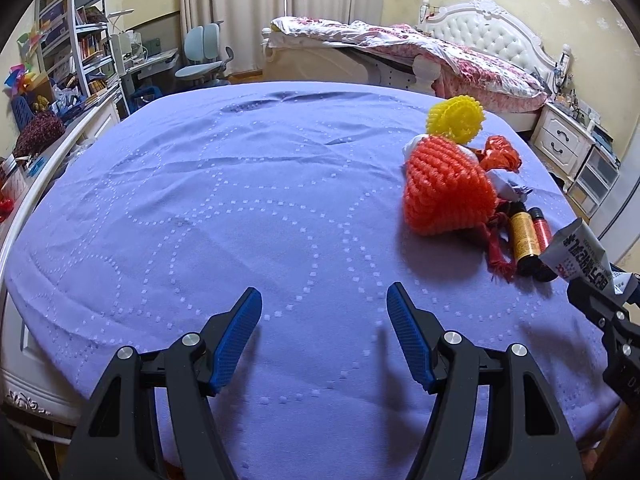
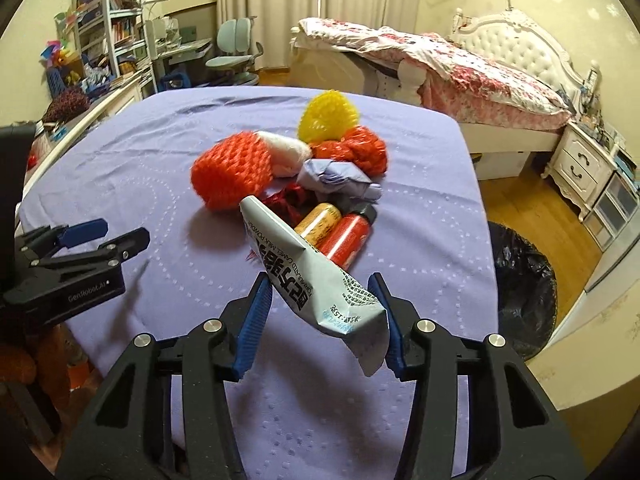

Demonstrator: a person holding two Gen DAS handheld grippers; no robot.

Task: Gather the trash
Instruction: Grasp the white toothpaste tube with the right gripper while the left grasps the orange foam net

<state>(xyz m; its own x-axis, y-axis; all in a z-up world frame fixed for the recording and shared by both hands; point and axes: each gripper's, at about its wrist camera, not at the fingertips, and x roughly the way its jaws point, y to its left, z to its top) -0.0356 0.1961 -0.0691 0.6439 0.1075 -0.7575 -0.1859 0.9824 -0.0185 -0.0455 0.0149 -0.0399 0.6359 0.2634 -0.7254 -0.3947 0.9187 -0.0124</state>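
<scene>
Right gripper fingers clamp the milk-powder sachet (left gripper fingers wide, empty).

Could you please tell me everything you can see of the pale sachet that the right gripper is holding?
The sachet is a long, flat, pale grey-blue packet, foil or plastic by its sheen, creased and empty-looking. It bears bold black characters and small print that includes "camel milk powder". It is gripped near one end between the blue pads of the right gripper, and slants up and away towards the trash pile, clear of the purple cloth. In the left wrist view its free end pokes in at the right edge.
</scene>
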